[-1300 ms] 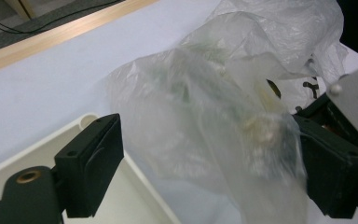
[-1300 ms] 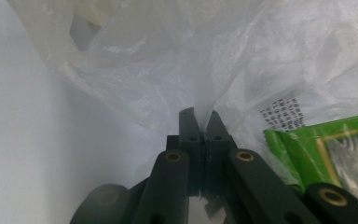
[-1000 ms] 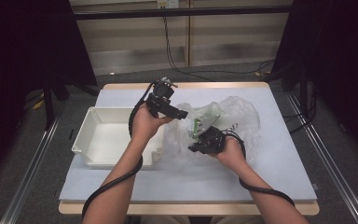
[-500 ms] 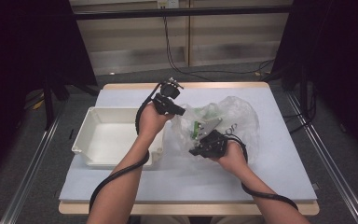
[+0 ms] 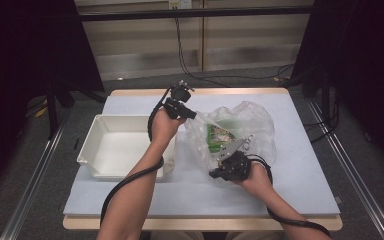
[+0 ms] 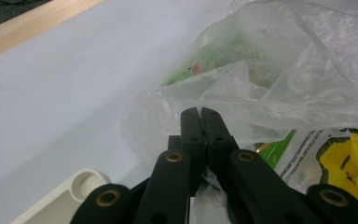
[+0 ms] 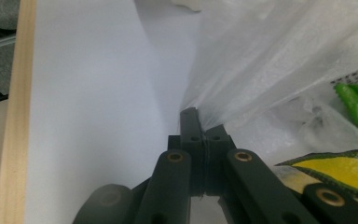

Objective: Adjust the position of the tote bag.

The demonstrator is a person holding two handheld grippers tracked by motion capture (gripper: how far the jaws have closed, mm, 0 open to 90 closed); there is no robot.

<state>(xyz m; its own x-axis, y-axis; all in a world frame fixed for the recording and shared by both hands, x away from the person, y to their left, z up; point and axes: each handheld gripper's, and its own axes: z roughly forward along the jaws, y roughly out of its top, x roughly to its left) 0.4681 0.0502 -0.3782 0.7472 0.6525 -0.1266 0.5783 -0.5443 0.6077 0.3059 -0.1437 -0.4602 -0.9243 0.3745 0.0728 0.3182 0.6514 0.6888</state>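
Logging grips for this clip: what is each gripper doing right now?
Left gripper: just closed, jaws pinching the plastic bag.
Right gripper: shut on the bag's near edge.

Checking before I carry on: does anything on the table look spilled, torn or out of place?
Nothing stands out. The clear plastic bag is crumpled but looks intact, its packets inside it. Both the left gripper and the right gripper pinch its film. The white tray sits squarely beside it.
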